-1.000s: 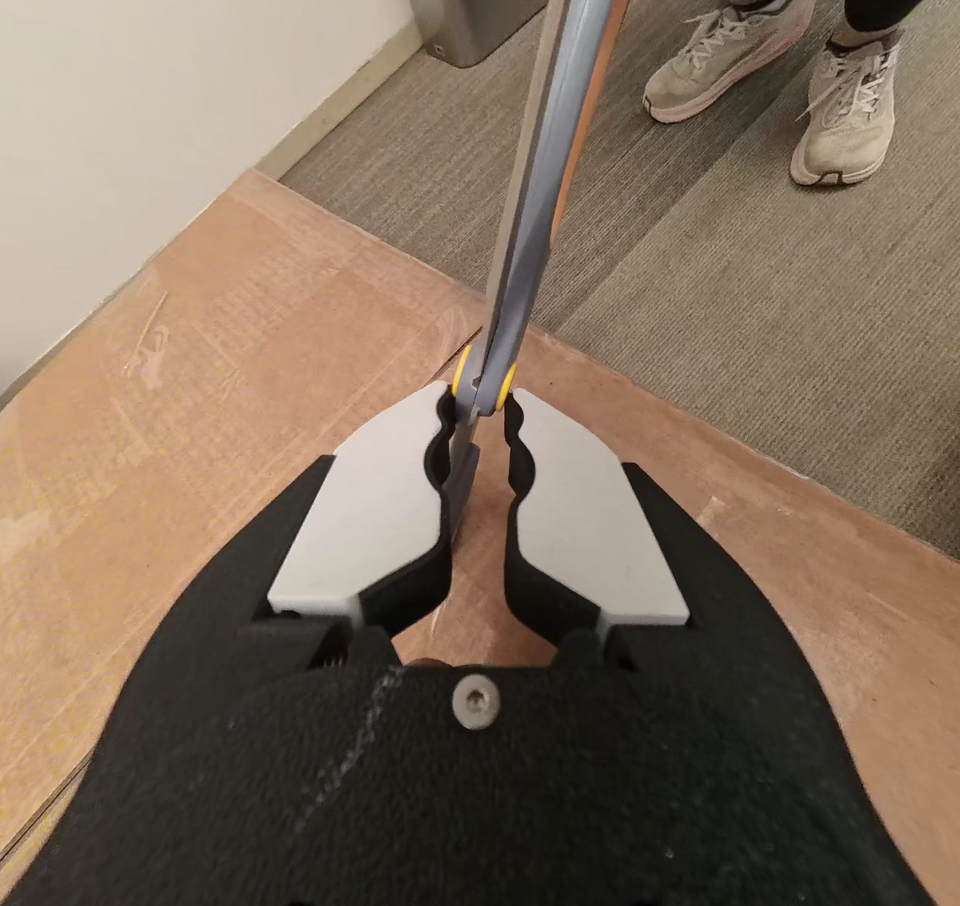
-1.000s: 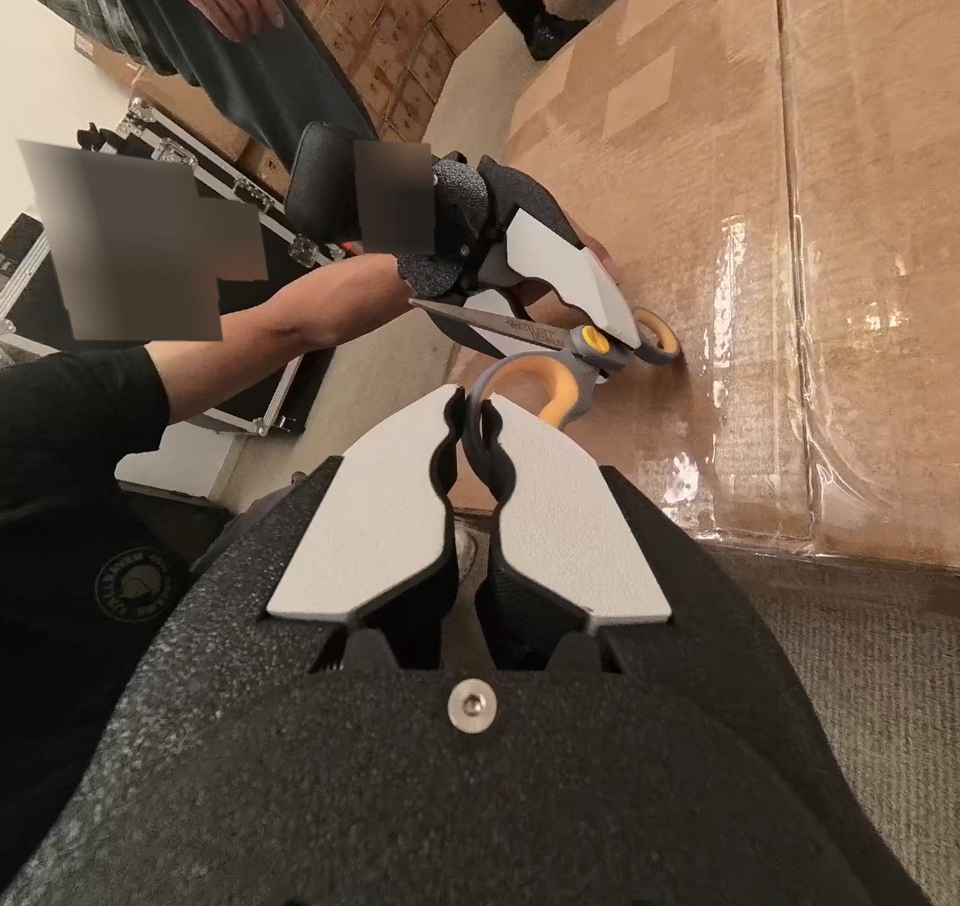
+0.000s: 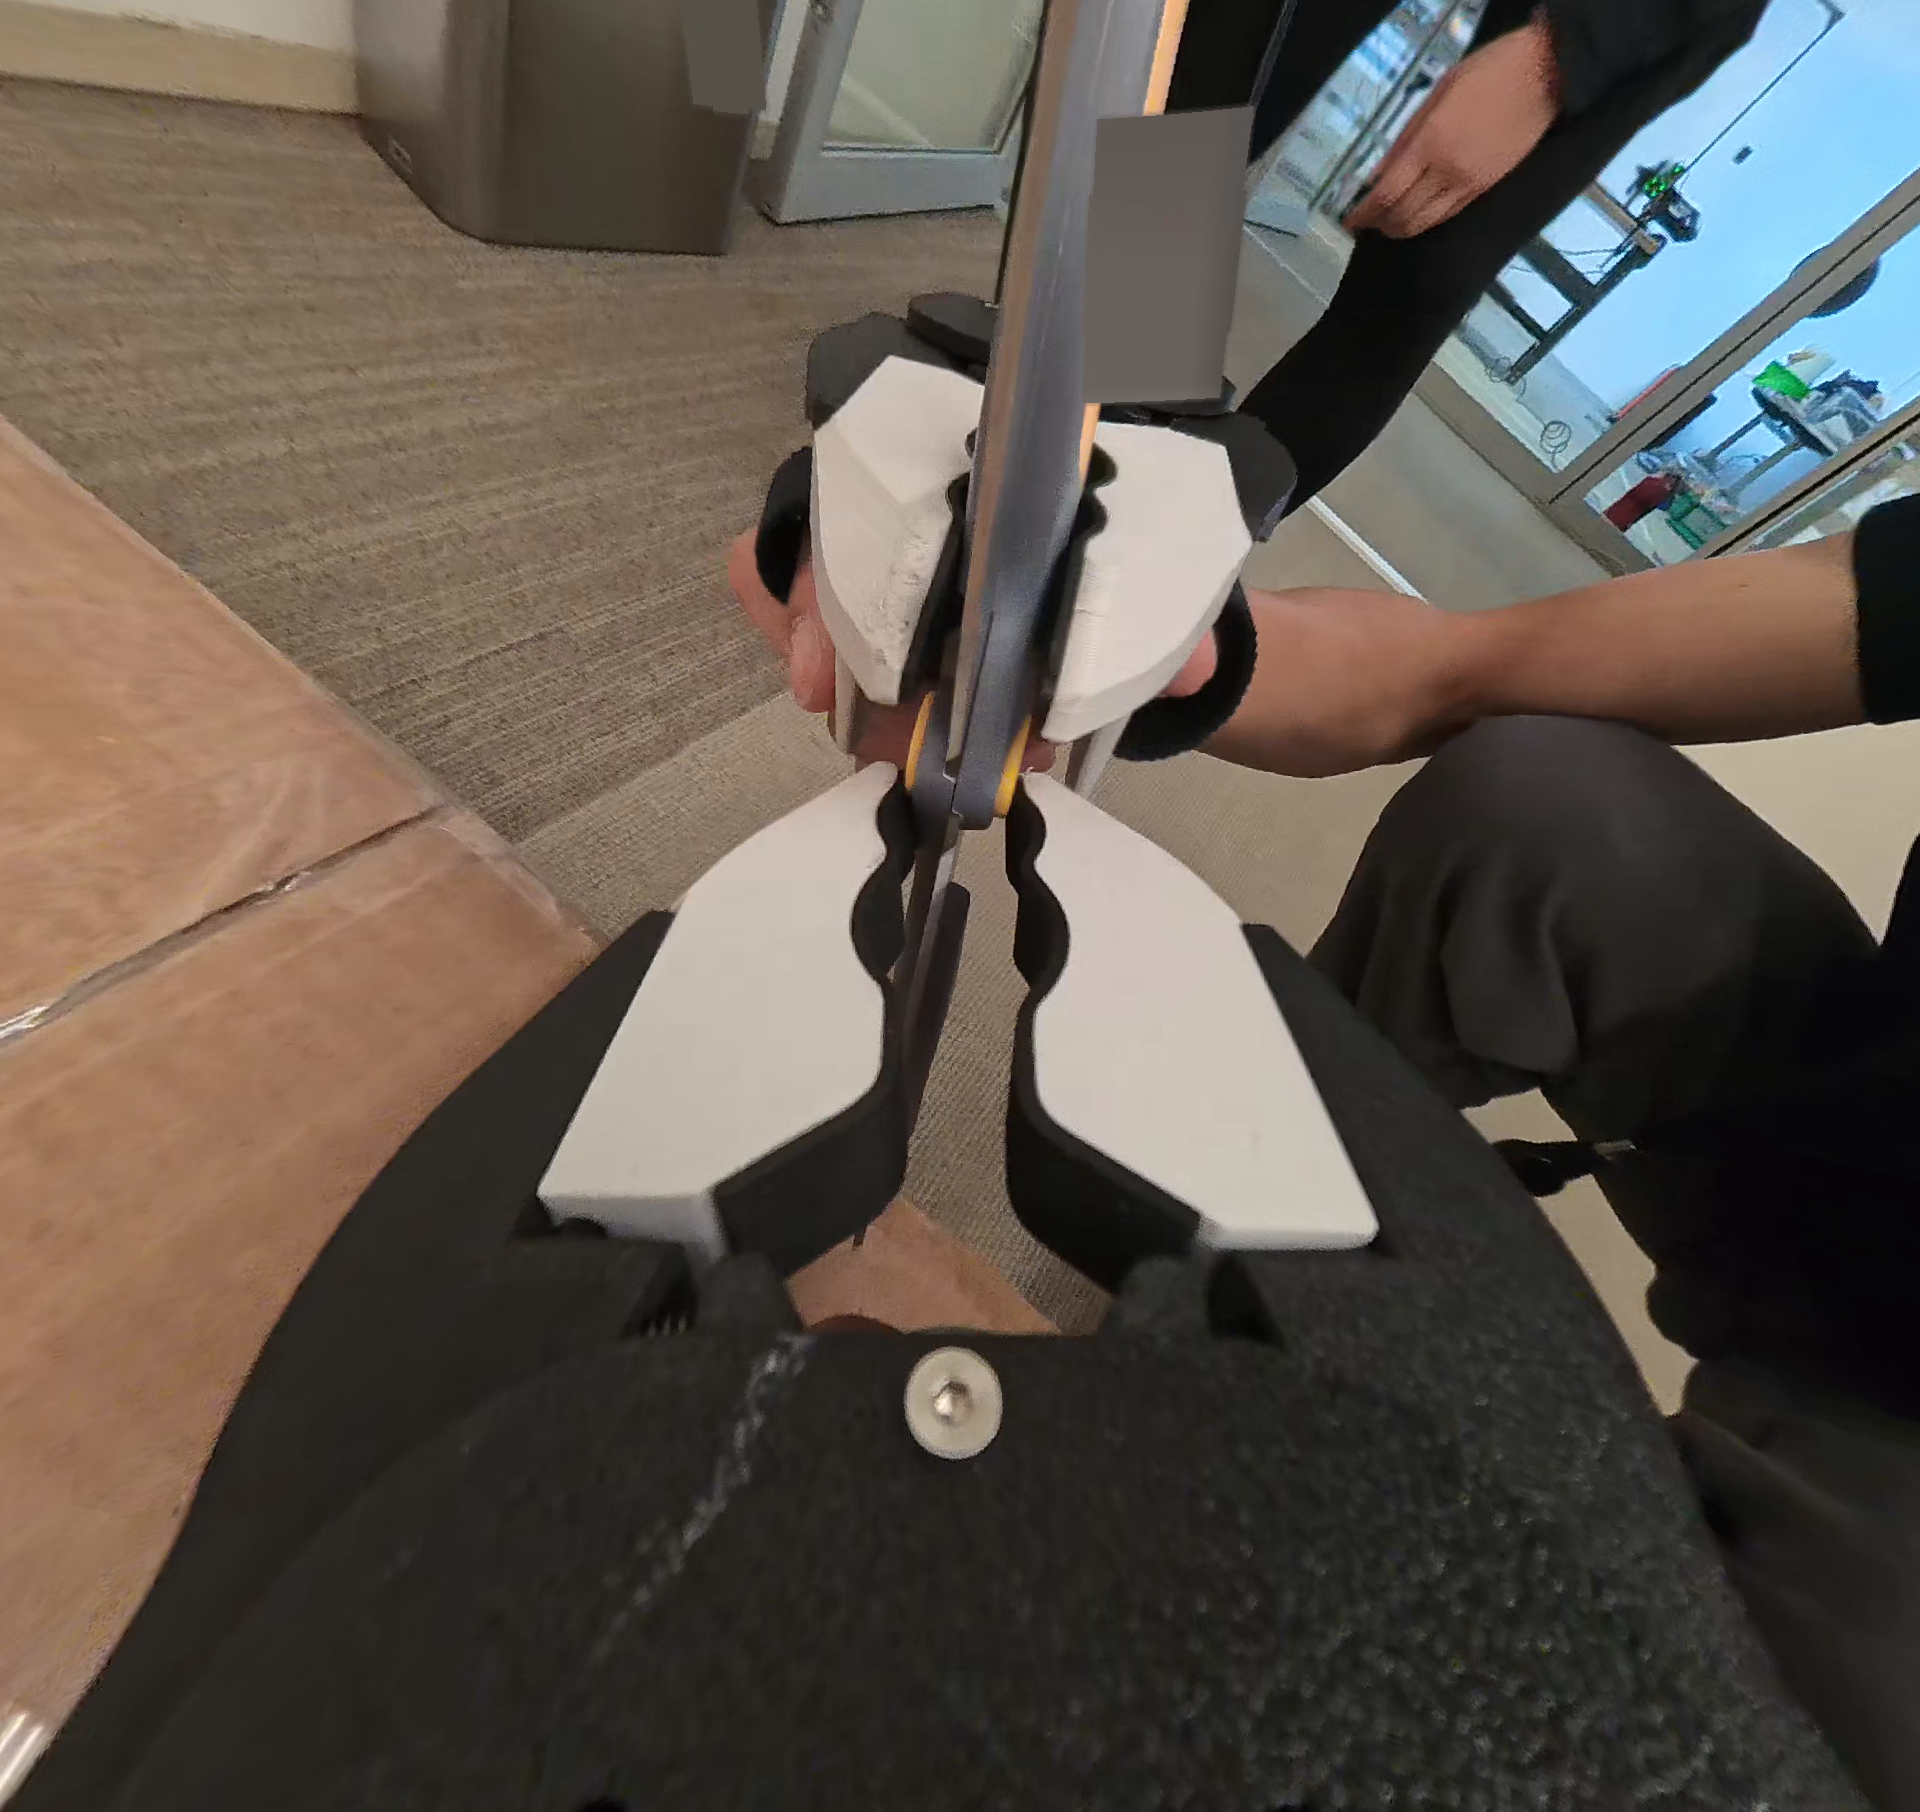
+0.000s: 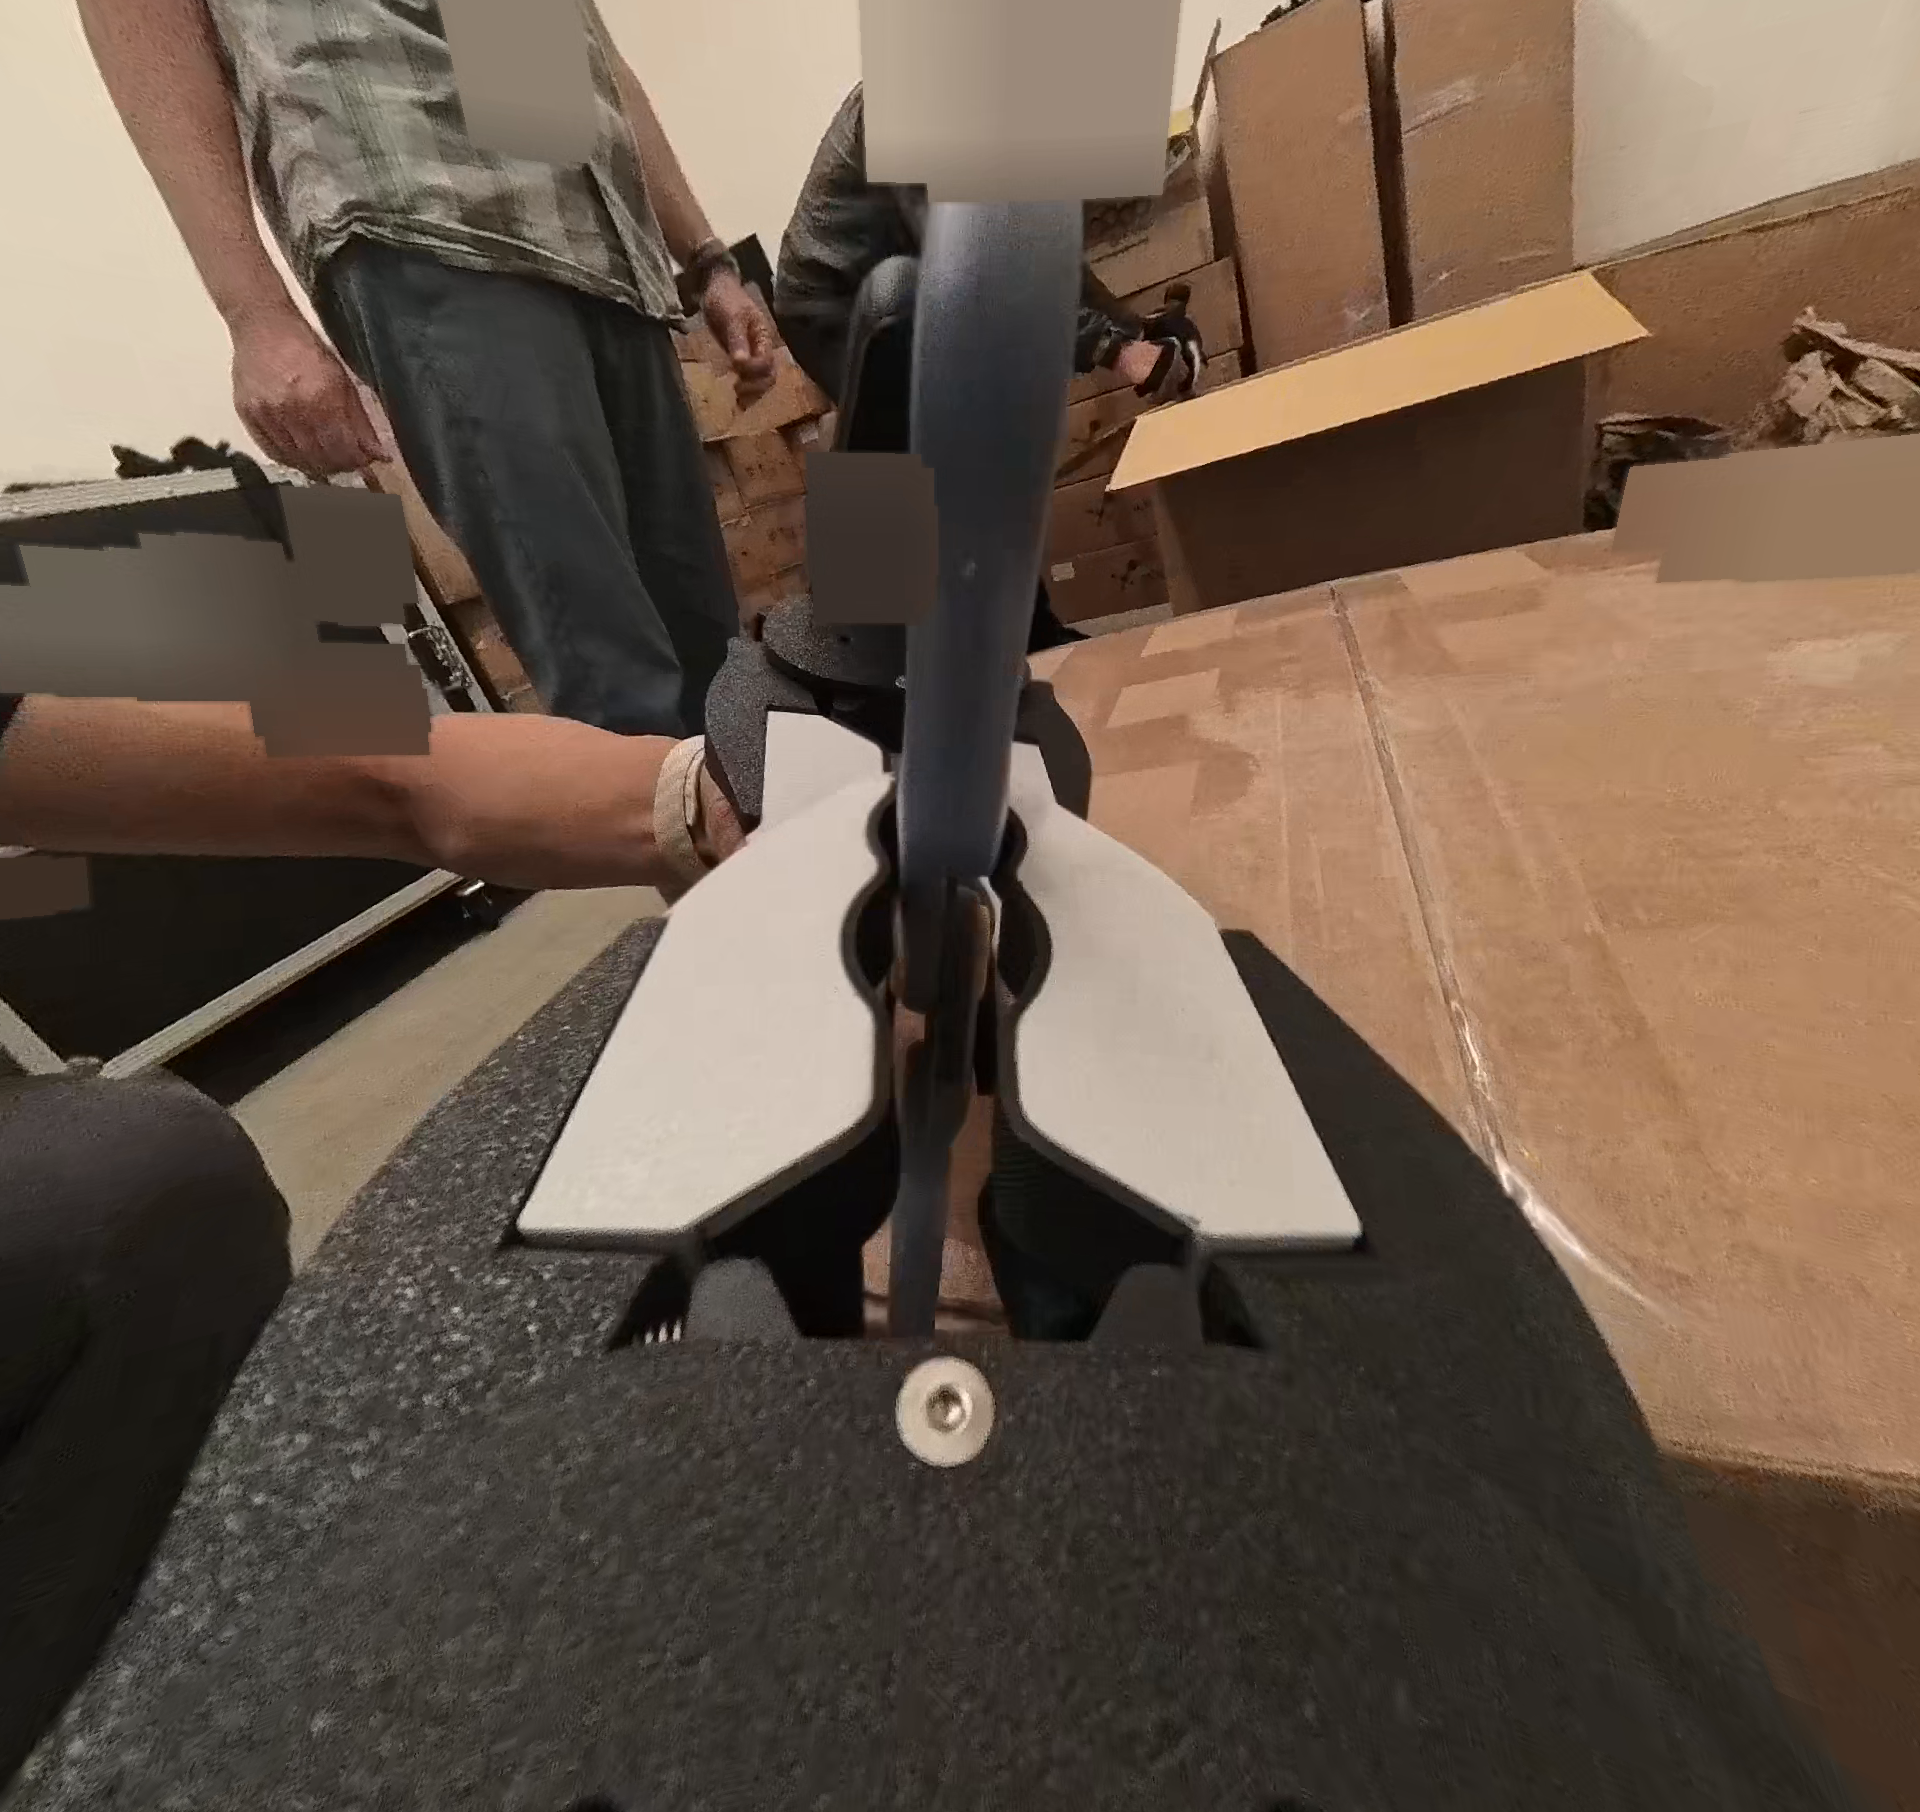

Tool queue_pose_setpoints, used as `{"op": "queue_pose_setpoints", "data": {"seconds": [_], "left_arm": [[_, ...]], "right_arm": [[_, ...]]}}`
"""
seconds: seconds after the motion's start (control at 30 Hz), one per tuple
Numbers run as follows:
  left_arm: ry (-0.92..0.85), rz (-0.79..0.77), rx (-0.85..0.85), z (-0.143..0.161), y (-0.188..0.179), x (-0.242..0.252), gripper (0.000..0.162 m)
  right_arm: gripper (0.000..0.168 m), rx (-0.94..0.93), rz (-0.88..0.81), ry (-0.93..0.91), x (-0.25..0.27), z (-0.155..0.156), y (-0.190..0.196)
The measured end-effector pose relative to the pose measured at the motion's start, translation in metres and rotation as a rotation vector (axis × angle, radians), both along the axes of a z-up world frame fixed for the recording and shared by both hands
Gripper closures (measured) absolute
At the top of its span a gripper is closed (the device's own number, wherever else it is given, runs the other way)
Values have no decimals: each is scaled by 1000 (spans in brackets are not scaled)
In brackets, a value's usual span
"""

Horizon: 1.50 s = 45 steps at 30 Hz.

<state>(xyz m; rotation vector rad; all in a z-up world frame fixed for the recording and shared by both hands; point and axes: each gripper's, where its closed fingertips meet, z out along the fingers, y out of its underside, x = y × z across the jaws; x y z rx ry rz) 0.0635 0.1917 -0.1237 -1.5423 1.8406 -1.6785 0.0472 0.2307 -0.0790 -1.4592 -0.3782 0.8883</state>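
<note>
While the left tool pinches the scissors near their yellow pivot (blades running back between its fingers), the right tool clamps the grey handle loop, both facing each other above the taped cardboard box.

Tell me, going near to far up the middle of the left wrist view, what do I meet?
Left gripper shut on the scissors at their yellow pivot → right gripper clamped on the scissors' handle → grey carpet → metal bin.
</note>
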Motion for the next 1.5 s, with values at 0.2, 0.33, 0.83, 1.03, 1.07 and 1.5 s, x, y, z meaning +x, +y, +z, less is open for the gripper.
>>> {"op": "queue_pose_setpoints", "data": {"seconds": [0.2,0.33,0.83,1.03,1.07,1.5], "left_arm": [[9,20,-74,-4,1,18,141],[-32,158,-23,2,29,19,131],[358,401,397,-25,141,35,162],[380,328,552,-50,176,102,162],[388,303,583,-57,179,114,162],[476,198,768,-98,210,173,162]], "right_arm": [[156,-81,-70,117,24,-7,-2],[156,-195,-187,253,87,-11,-12],[156,-955,-369,533,158,-56,-6],[156,-1076,-423,598,232,-105,43],[156,-1093,-405,587,246,-114,51],[156,-1123,-140,584,321,-153,121]]}}
